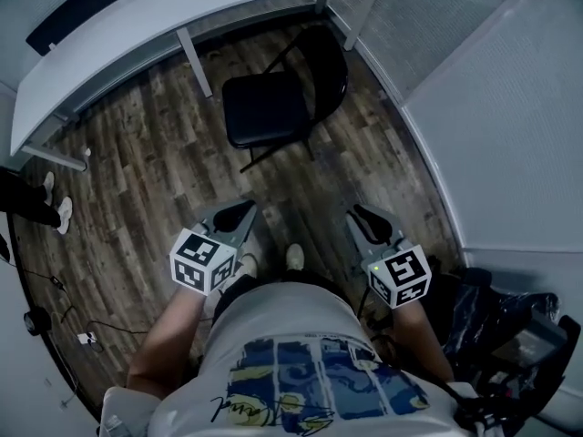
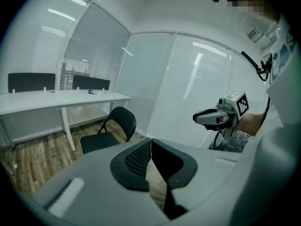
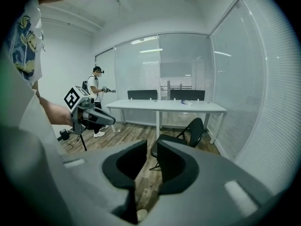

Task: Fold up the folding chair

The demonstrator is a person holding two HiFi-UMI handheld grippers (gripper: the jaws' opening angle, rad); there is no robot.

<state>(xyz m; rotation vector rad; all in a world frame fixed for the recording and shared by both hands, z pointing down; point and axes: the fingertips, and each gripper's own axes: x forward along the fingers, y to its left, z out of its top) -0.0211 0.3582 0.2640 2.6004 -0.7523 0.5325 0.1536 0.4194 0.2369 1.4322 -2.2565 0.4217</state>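
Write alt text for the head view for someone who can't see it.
An open black folding chair stands on a wood floor by a long white desk. Nearer the camera, a person holds the left gripper and right gripper short of the chair, touching nothing.

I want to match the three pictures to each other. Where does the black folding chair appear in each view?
Head view: the folding chair stands unfolded in the upper middle, just below the white table.
Left gripper view: the folding chair is left of centre, beside the white table.
Right gripper view: the folding chair is right of centre, near the right end of the white table.
Shared landmark: the white table.
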